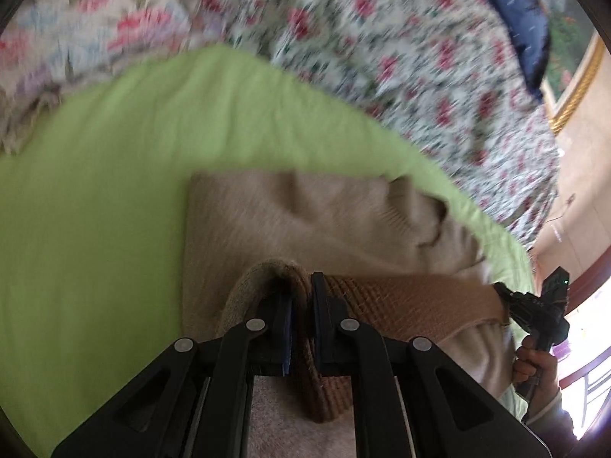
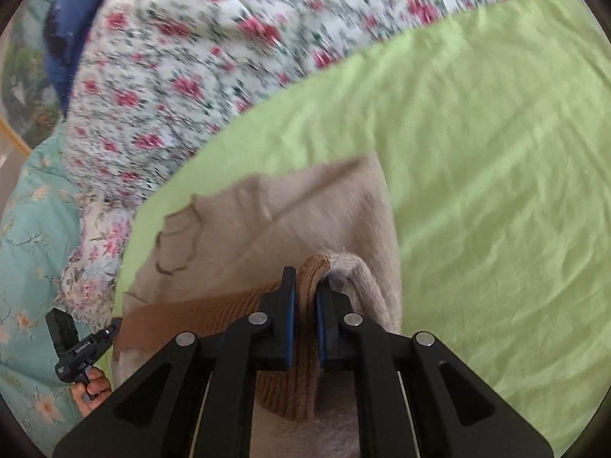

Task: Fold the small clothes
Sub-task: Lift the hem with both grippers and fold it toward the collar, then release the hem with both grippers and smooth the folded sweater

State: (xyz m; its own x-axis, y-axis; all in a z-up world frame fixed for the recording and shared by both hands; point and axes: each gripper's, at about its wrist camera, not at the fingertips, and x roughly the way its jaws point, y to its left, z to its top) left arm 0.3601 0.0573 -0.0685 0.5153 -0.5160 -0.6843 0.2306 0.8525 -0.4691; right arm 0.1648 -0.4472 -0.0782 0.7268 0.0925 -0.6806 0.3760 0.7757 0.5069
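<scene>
Nearest in the left wrist view, the left tool (image 1: 301, 297) is almost closed, its pads pinching the brown ribbed hem (image 1: 401, 301) of the beige sweater (image 1: 290, 213). In the right wrist view the right tool (image 2: 305, 294) is closed the same way on the other end of this hem (image 2: 214, 309). The hem is stretched between both tools, and the sweater body lies flat on the green sheet (image 1: 95, 206) at the centre of both frames.

The risk, I think, is that thick knit slips from one narrow pinch, so the fold lands crooked.

The sweater's far edge lies near the sheet's border at centre right of the left view, beside the floral quilt (image 1: 439, 76); open sheet remains at the left of that frame.
</scene>
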